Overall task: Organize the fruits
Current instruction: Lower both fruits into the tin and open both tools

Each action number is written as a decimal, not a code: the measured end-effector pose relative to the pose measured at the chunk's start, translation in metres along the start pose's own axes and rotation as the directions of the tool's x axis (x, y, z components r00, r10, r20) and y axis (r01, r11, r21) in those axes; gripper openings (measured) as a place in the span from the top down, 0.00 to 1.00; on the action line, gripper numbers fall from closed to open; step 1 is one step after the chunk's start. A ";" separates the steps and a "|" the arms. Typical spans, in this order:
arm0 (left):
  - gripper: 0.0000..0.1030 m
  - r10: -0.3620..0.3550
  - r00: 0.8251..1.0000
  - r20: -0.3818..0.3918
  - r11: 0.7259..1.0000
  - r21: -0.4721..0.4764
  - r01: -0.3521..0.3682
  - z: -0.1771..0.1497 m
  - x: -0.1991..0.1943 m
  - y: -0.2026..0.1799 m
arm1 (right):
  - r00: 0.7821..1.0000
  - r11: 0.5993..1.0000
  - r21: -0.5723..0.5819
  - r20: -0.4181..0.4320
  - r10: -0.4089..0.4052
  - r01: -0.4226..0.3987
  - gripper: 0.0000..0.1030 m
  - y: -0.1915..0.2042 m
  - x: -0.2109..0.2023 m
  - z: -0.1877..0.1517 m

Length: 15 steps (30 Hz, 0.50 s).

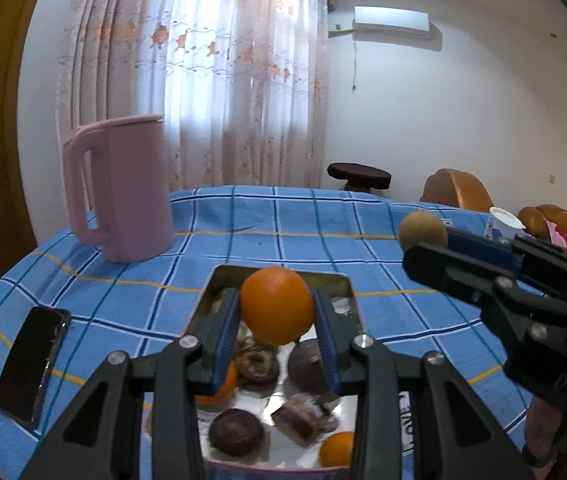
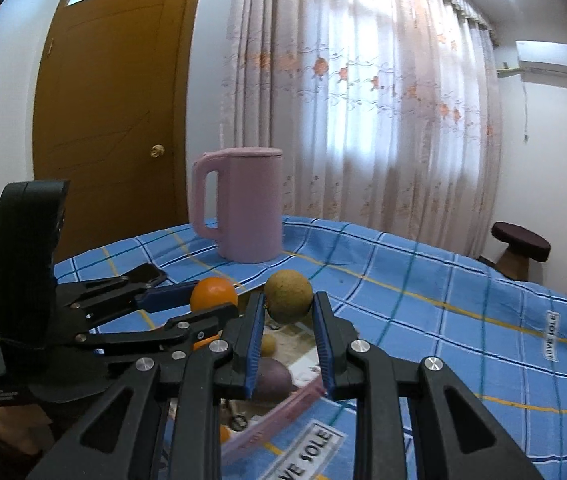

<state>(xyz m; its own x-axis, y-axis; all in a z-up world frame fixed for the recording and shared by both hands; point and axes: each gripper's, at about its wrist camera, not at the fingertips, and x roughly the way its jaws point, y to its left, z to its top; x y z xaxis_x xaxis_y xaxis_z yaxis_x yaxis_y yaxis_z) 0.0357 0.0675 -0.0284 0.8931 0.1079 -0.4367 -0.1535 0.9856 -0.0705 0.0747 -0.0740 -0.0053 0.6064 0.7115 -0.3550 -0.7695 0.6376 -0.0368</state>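
Observation:
My left gripper (image 1: 277, 310) is shut on an orange (image 1: 277, 305) and holds it above a shiny metal tray (image 1: 279, 276). The tray holds dark purple fruits (image 1: 236, 431) and more oranges (image 1: 337, 449). My right gripper (image 2: 288, 308) is shut on a round tan-brown fruit (image 2: 288, 296) and holds it above the tray's right side (image 2: 283, 408). In the left wrist view the right gripper (image 1: 423, 240) enters from the right with that tan fruit (image 1: 422, 230). In the right wrist view the left gripper (image 2: 203, 300) and its orange (image 2: 214, 293) sit at the left.
A pink jug (image 1: 123, 188) stands at the back left of the blue checked tablecloth (image 1: 283, 220). A black phone (image 1: 31, 364) lies left of the tray. A white paper cup (image 1: 503, 222) stands at the far right. A stool (image 1: 359, 176) and orange chairs (image 1: 459, 190) are beyond the table.

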 end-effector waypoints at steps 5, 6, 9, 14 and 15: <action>0.63 0.024 1.000 -0.019 0.999 -0.027 -0.024 -0.006 0.003 0.017 | 0.999 0.999 -0.014 -0.032 0.030 -0.031 0.75 0.015 0.018 -0.006; 0.63 0.025 0.999 -0.022 0.999 -0.030 -0.026 -0.007 0.004 0.019 | 0.999 0.999 -0.016 -0.041 0.035 -0.036 0.75 0.018 0.022 -0.008; 0.63 0.027 0.999 -0.028 0.999 -0.037 -0.028 -0.010 0.004 0.024 | 0.997 0.999 -0.012 -0.059 0.048 -0.049 0.75 0.023 0.030 -0.011; 0.63 0.026 0.999 -0.031 0.999 -0.041 -0.028 -0.014 0.002 0.028 | 0.995 0.998 -0.015 -0.081 0.059 -0.060 0.75 0.030 0.038 -0.017; 0.63 0.026 0.999 -0.033 0.999 -0.043 -0.027 -0.014 0.002 0.029 | 0.995 0.998 -0.017 -0.085 0.059 -0.060 0.75 0.032 0.040 -0.017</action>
<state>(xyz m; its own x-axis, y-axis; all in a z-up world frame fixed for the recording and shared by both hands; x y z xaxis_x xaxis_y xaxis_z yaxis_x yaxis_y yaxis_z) 0.0271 0.0950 -0.0442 0.8746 0.1290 -0.4673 -0.1959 0.9758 -0.0973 0.0712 -0.0305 -0.0370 0.5411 0.7199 -0.4347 -0.8080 0.5884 -0.0313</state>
